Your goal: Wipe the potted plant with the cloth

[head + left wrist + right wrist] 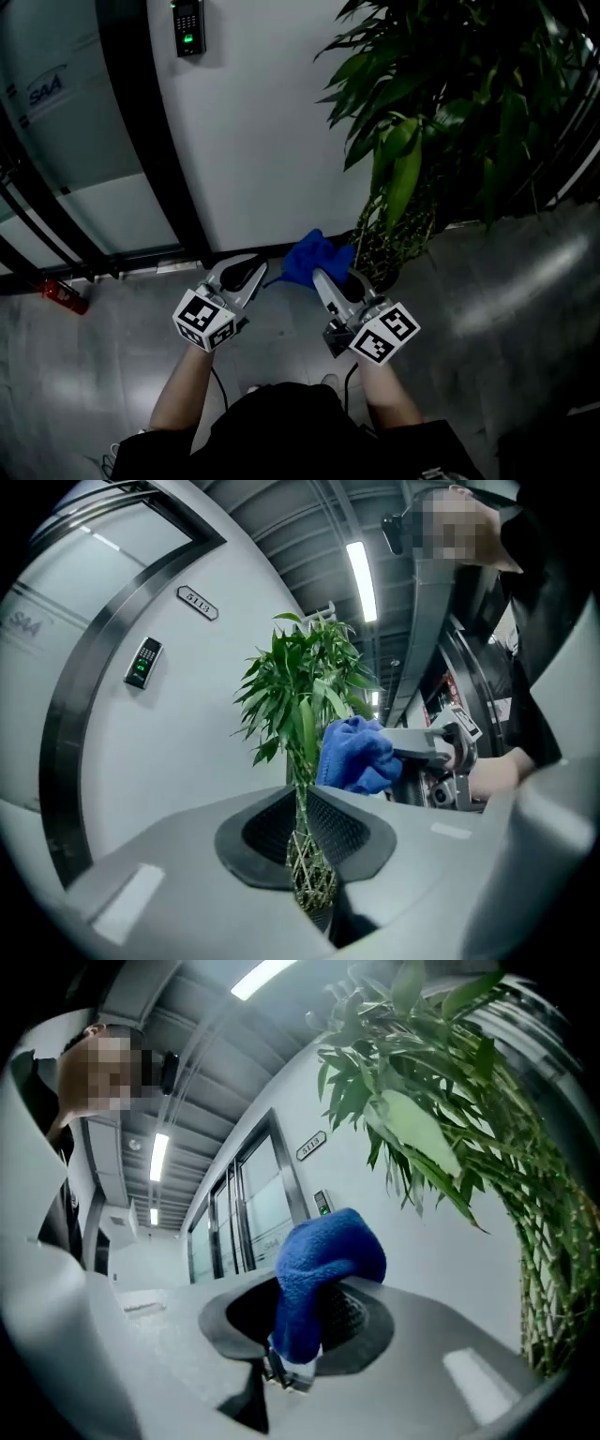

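The potted plant (441, 103) fills the upper right of the head view, and its braided stalks (394, 246) come down to the floor just right of the grippers. My right gripper (323, 274) is shut on a blue cloth (309, 255), which bunches up beyond its tips. In the right gripper view the cloth (323, 1260) drapes over the jaws, with the plant's leaves (441, 1138) up and to the right, apart from it. My left gripper (246, 267) is beside it, jaws nearly together and holding nothing. Through their thin slit, the left gripper view shows the plant (305, 682).
A white wall carries a keypad reader (190, 28), and black-framed glass doors (56, 187) stand at left. A red fire extinguisher (64, 295) lies on the glossy grey floor at far left. The person's arms and dark clothing fill the bottom of the head view.
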Tool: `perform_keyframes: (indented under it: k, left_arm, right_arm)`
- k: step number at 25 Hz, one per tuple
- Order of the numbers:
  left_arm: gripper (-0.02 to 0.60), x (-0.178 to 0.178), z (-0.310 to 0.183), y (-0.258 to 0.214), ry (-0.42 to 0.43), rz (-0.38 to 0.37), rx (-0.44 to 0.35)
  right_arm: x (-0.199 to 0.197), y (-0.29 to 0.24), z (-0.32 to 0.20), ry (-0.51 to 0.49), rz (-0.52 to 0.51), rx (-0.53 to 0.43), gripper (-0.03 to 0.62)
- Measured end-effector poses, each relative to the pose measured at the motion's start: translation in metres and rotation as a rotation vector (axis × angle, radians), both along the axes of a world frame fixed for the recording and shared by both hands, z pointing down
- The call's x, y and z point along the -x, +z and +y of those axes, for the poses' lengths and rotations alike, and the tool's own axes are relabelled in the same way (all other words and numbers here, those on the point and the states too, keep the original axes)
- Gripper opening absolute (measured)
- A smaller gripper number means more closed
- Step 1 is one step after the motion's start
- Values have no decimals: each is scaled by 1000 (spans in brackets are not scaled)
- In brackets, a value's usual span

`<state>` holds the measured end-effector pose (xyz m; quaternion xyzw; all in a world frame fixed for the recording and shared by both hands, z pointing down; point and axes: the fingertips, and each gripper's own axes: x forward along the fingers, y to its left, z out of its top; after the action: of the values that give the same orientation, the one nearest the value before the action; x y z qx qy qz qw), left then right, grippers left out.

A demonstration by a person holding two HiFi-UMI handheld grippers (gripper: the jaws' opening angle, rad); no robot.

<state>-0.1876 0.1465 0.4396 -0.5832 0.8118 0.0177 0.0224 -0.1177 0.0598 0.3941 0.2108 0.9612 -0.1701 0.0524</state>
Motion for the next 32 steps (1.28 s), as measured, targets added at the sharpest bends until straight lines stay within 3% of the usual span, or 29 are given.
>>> perform_keyframes:
  k: [3, 7, 14, 19, 27, 32]
  left_arm:
    - [41, 18, 40, -19, -25, -24, 4]
    - [6, 39, 98, -19, -127, -6, -16]
    - [6, 94, 158, -9, -214, 40, -39]
    - [6, 153, 135, -20, -149, 17, -31]
    - [6, 249, 58, -30, -52, -27, -75]
    - [6, 275, -14, -32, 134, -17, -82]
  right_arm:
    - [25, -17, 25, 66, -25, -20, 86]
    - [50, -17, 82, 69, -46, -91, 86]
    - [110, -9, 145, -39, -34, -133, 86]
    - [175, -11, 117, 40, -44, -110, 86]
    - [237, -46, 42, 170, -160, -203, 86]
    - [250, -56, 5, 294, -178, -245, 86]
